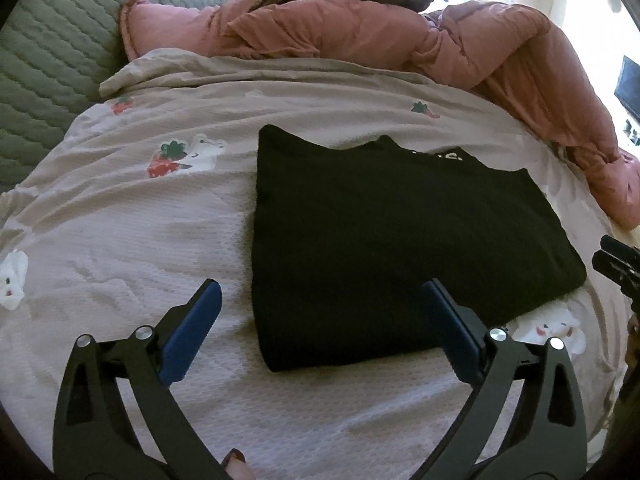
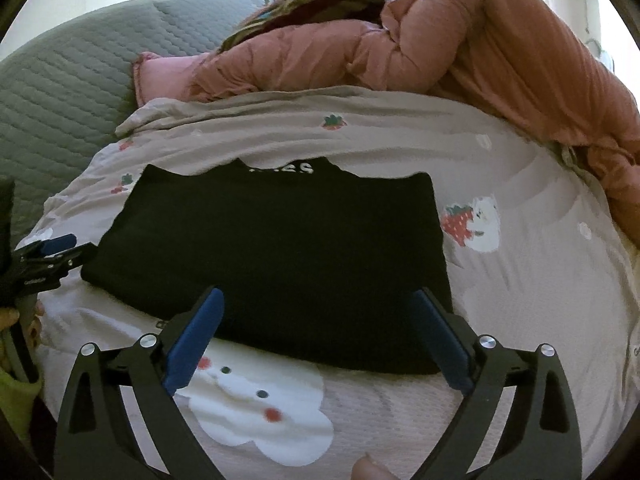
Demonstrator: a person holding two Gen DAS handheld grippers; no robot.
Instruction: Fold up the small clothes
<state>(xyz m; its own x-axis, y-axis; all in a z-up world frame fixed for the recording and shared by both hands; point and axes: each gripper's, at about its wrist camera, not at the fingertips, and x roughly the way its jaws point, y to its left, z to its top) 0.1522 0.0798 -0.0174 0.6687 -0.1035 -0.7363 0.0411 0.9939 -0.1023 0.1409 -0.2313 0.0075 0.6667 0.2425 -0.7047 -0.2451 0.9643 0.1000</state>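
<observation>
Right wrist view — both tongs spread empty; folded black shirt's lettering half-hidden.

Bare bedspread left of black folded garment & at near edge: room to pass. Far side blocked by heaped pink duvet; grey quilted cushion far left.

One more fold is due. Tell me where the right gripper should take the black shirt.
Take the black shirt at its near right corner, coming in low from the near edge. That edge lies flat and free on the bedspread, directly ahead of the open right gripper.
</observation>
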